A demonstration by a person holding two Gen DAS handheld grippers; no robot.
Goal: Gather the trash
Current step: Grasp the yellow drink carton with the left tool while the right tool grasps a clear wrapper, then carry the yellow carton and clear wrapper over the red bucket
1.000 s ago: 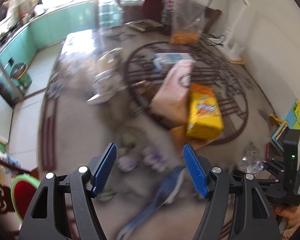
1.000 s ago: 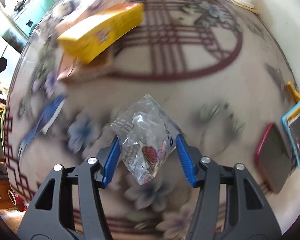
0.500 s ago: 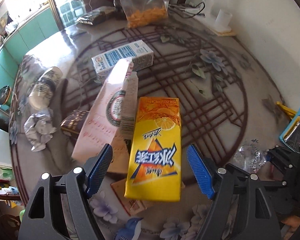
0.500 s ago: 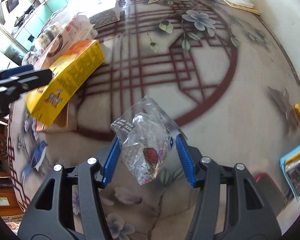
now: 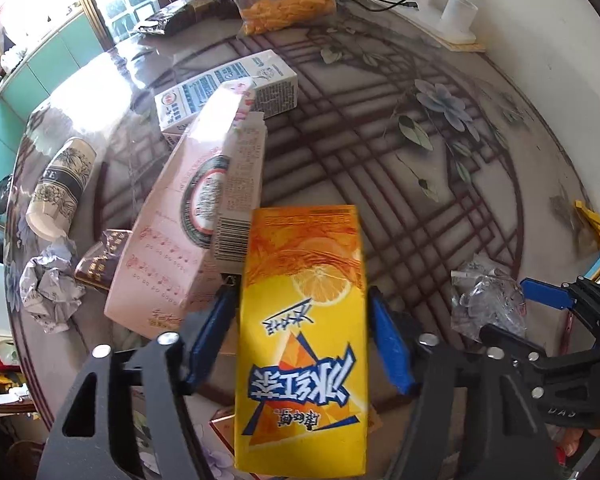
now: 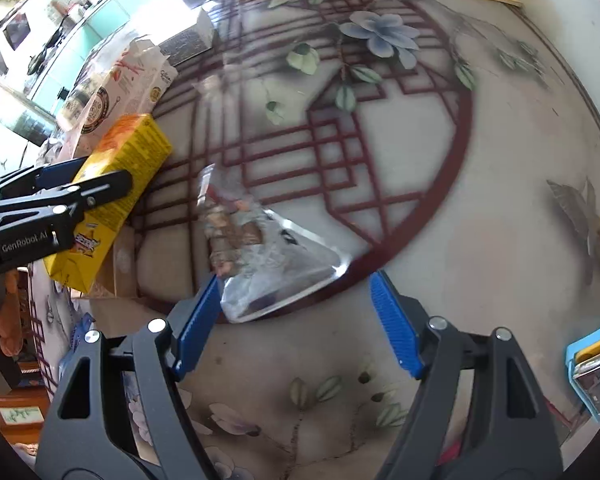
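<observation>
left gripper point(image 5: 302, 340) clamped on a yellow lemon-tea carton point(image 5: 304, 336), blue pads pressed flat against both long sides, print upside down toward the camera. carton held above a flat cardboard piece point(image 5: 220, 368) on the patterned round table point(image 5: 440, 184). just beyond: a pink carton point(image 5: 188, 232) lying on its side, its far end against a white-and-blue milk carton point(image 5: 228, 88). left of those, a tipped paper cup point(image 5: 60, 188), a small brown packet point(image 5: 102, 260) and a crumpled paper wad point(image 5: 48, 288). far edge: a clear bag of orange snacks point(image 5: 284, 0).

right gripper point(image 6: 296, 320) spread wide, gripping nothing. crinkled clear plastic wrapper point(image 6: 256, 252) blurred, just ahead of the fingers, its lower corner next to the left blue pad point(image 6: 194, 328); touching or not, cannot tell. same wrapper seen from the left wrist camera beside the right gripper's blue tip, near the table's right rim. blue-edged stack point(image 6: 592, 368) at far right.
</observation>
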